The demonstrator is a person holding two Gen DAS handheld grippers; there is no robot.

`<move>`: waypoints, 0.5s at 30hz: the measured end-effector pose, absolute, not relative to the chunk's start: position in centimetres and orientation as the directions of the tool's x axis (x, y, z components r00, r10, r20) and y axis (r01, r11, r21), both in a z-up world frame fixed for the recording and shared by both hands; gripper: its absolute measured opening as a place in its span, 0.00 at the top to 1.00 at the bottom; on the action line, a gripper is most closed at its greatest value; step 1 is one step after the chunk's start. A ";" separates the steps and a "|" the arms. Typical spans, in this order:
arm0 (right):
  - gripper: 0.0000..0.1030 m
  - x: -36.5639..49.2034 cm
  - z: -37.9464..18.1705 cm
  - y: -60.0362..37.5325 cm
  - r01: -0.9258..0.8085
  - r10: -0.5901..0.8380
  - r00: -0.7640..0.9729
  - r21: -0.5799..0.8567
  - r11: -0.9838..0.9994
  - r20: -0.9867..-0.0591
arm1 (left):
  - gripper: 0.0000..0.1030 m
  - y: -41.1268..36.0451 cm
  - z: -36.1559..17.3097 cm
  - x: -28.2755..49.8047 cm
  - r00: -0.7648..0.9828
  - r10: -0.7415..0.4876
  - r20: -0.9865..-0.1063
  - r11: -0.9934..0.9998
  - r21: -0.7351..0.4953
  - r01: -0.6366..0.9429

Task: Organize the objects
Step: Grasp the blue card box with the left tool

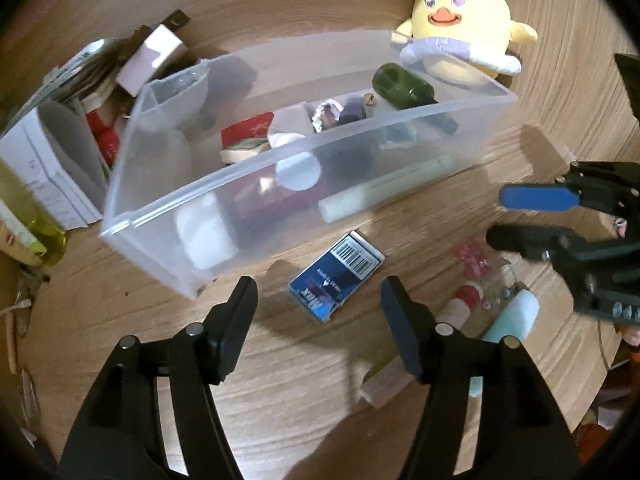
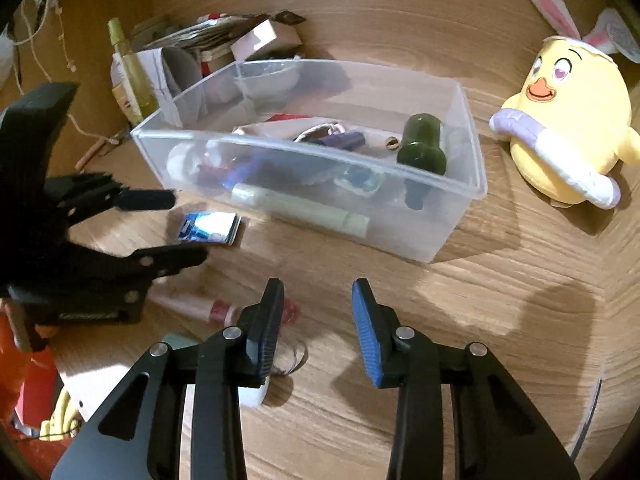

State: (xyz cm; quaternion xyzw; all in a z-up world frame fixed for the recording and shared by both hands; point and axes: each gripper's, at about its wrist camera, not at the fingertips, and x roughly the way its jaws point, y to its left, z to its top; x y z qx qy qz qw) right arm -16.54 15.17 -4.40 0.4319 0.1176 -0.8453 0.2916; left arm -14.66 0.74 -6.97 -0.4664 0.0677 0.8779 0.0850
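Observation:
A clear plastic bin (image 1: 280, 156) (image 2: 304, 146) stands on the wooden table and holds several items, among them a dark green bottle (image 1: 400, 84) (image 2: 422, 144) and a pale green tube (image 1: 384, 192). A small blue box with a barcode (image 1: 340, 276) (image 2: 210, 228) lies flat in front of the bin. My left gripper (image 1: 319, 286) (image 2: 188, 226) hovers open just before that box, with its fingers on either side and not touching it. To the right, my right gripper (image 2: 317, 286) (image 1: 500, 218) is open over bare table with nothing between its blue pads.
A yellow plush chick (image 1: 464, 24) (image 2: 568, 128) sits behind the bin's right end. A pink tube with a red cap (image 1: 460, 304), a mint tube (image 1: 512, 316) and a wooden block (image 1: 386, 386) lie near the front. A white carton (image 1: 52, 176) and a yellow-green bottle (image 2: 134, 64) crowd the left.

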 end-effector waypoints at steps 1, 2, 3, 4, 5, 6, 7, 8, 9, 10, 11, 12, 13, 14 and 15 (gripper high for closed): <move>0.69 -16.3 -4.6 15.0 0.600 -0.389 -0.454 0.048 -0.799 -0.801 | 0.38 0.9 -7.1 -14.9 -0.545 0.088 -0.834 -0.976 0.039 -0.216; 0.69 -16.2 -4.7 14.8 0.605 -0.387 -0.452 0.043 -0.795 -0.804 | 0.38 1.0 -7.3 -15.1 -0.543 0.087 -0.835 -0.975 0.039 -0.218; 0.69 -15.9 -4.9 14.6 0.612 -0.388 -0.448 0.040 -0.790 -0.805 | 0.38 1.1 -7.3 -15.3 -0.545 0.091 -0.833 -0.975 0.036 -0.219; 0.69 -15.7 -5.0 14.5 0.617 -0.388 -0.445 0.037 -0.786 -0.807 | 0.38 1.1 -7.3 -15.4 -0.547 0.094 -0.832 -0.975 0.034 -0.219; 0.69 -15.6 -5.1 14.3 0.624 -0.389 -0.441 0.035 -0.781 -0.809 | 0.38 1.2 -7.3 -15.5 -0.554 0.088 -0.828 -0.977 0.037 -0.211; 0.69 -15.5 -5.2 14.2 0.630 -0.390 -0.436 0.034 -0.776 -0.811 | 0.41 1.2 -7.3 -15.5 -0.560 0.087 -0.824 -0.978 0.036 -0.205; 0.69 -15.4 -5.3 14.1 0.633 -0.390 -0.433 0.033 -0.773 -0.813 | 0.44 1.1 -7.4 -15.5 -0.561 0.101 -0.822 -0.979 0.020 -0.205; 0.69 -15.3 -5.4 13.9 0.637 -0.388 -0.432 0.030 -0.770 -0.814 | 0.53 1.1 -7.3 -15.5 -0.559 0.117 -0.821 -0.978 0.002 -0.208; 0.69 -15.2 -5.7 13.9 0.640 -0.384 -0.431 0.024 -0.768 -0.817 | 0.59 1.0 -7.3 -15.5 -0.561 0.120 -0.819 -0.978 -0.002 -0.206; 0.69 -15.2 -5.9 13.8 0.640 -0.379 -0.433 0.018 -0.769 -0.818 | 0.59 1.1 -7.3 -15.4 -0.566 0.115 -0.817 -0.979 0.004 -0.204; 0.68 -15.0 -5.9 13.7 0.639 -0.375 -0.444 0.006 -0.769 -0.814 | 0.61 1.1 -7.3 -15.3 -0.569 0.117 -0.814 -0.979 0.002 -0.204; 0.69 -15.0 -5.9 13.7 0.641 -0.371 -0.448 -0.004 -0.768 -0.813 | 0.64 1.2 -7.3 -15.1 -0.572 0.117 -0.812 -0.979 0.004 -0.206; 0.69 -14.9 -5.9 13.6 0.643 -0.373 -0.449 -0.004 -0.766 -0.812 | 0.65 1.3 -7.3 -14.9 -0.575 0.115 -0.810 -0.978 0.009 -0.208; 0.72 -14.9 -5.9 13.6 0.642 -0.375 -0.453 -0.004 -0.767 -0.809 | 0.67 1.3 -7.3 -14.7 -0.576 0.114 -0.809 -0.978 0.012 -0.210; 0.76 -14.9 -5.9 13.6 0.640 -0.376 -0.459 -0.006 -0.768 -0.805 | 0.69 1.4 -7.3 -14.6 -0.577 0.113 -0.809 -0.977 0.014 -0.212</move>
